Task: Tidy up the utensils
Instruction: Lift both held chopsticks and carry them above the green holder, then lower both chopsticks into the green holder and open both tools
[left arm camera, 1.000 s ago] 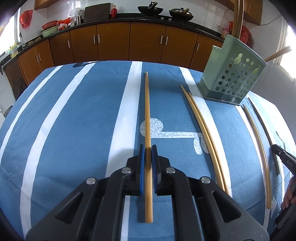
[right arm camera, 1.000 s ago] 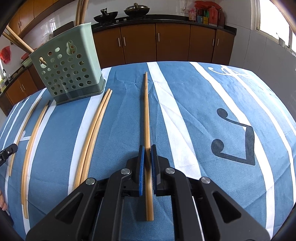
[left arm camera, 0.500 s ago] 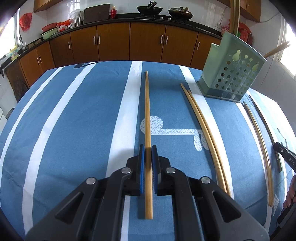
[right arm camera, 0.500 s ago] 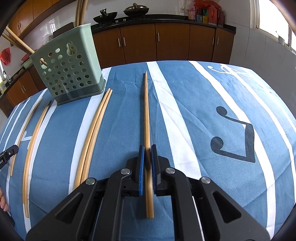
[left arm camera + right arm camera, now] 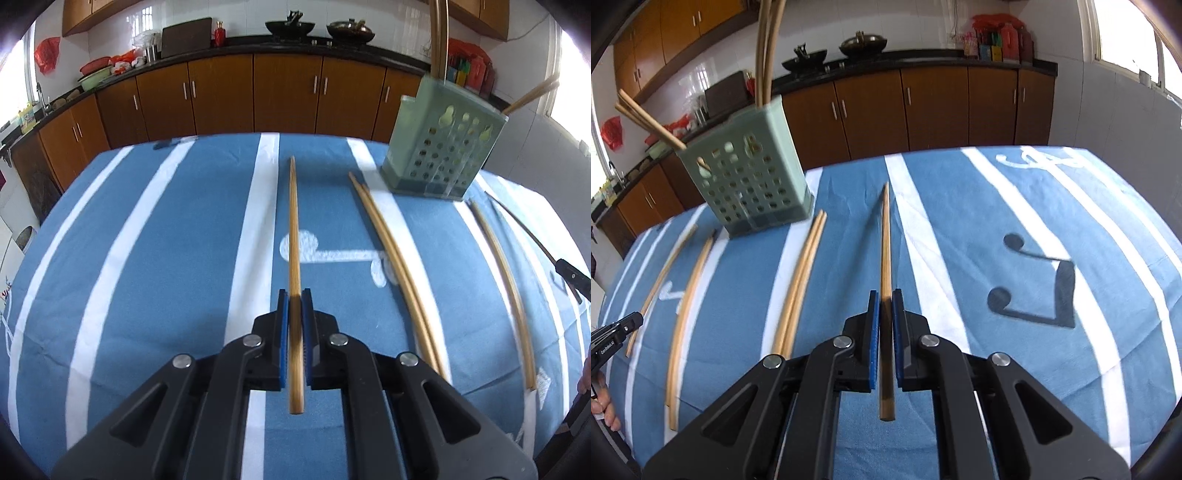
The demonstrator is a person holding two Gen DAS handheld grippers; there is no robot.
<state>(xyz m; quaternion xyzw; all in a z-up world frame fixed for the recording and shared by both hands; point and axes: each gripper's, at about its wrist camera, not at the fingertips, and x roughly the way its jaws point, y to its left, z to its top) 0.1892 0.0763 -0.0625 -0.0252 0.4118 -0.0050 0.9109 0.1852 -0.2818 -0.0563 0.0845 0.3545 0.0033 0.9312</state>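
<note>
My left gripper [image 5: 294, 295] is shut on a bamboo chopstick [image 5: 293, 229], which points away over the blue striped tablecloth [image 5: 166, 258]. My right gripper [image 5: 885, 295] is shut on another chopstick [image 5: 885, 240], lifted so that it casts a shadow on the cloth. A green perforated utensil holder [image 5: 443, 151] [image 5: 750, 184] stands at the back with several chopsticks sticking out. A pair of chopsticks [image 5: 395, 266] [image 5: 801, 280] lies on the cloth beside the holder. More single chopsticks [image 5: 502, 280] [image 5: 687, 295] lie beyond it.
The right gripper's tip [image 5: 570, 275] shows at the right edge of the left wrist view, and the left gripper's tip [image 5: 613, 332] at the left edge of the right wrist view. Brown kitchen cabinets [image 5: 288, 96] stand behind the table.
Both grippers have risen with their chopsticks still clamped. The cloth and the holder now look lower and farther off, and the right chopstick's shadow has parted from it.
</note>
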